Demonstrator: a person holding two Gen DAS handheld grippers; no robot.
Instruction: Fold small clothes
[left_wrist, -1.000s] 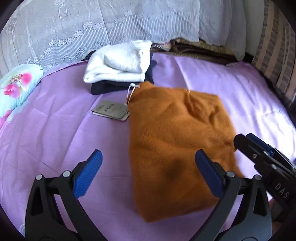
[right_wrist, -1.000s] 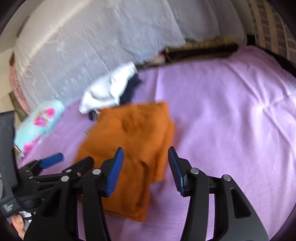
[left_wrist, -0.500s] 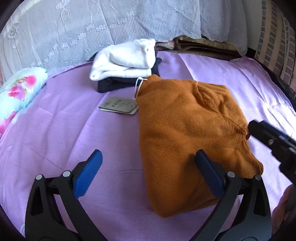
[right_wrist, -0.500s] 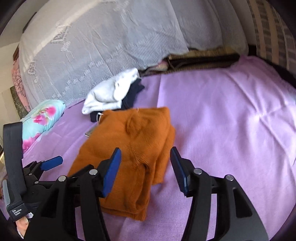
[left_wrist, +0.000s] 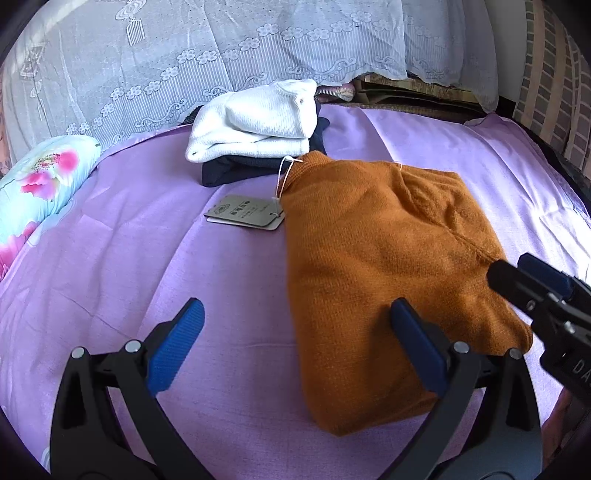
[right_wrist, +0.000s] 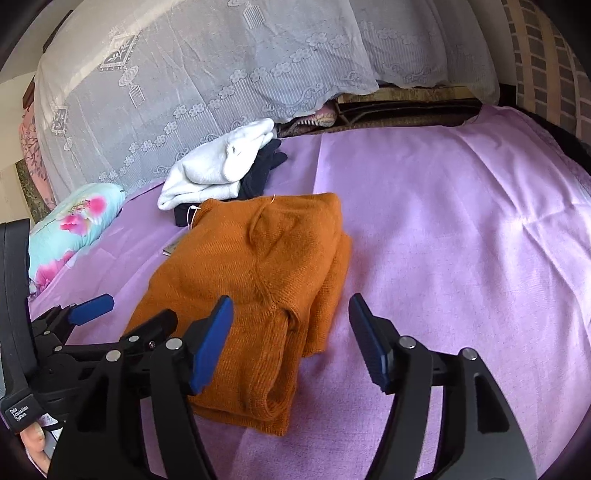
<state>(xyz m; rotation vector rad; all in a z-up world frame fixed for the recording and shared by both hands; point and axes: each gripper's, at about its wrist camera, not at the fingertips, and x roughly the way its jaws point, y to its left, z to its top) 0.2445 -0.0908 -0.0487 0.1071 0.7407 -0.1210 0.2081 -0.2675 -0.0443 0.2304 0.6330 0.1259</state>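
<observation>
Both grippers hover with fingers spread wide, holding nothing: the left gripper (left_wrist: 295, 350) over the near left edge of the folded orange knitted sweater (left_wrist: 388, 266) on the purple bedsheet (left_wrist: 129, 258), the right gripper (right_wrist: 291, 339) over its near right corner.

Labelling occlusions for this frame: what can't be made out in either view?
- Hang tag print: too small, left wrist view.
- Dark garment: mostly covered by white garment, both views.
- Orange sweater near-left part: hidden behind the left gripper, right wrist view.
- Under lace cover: hidden.
</observation>
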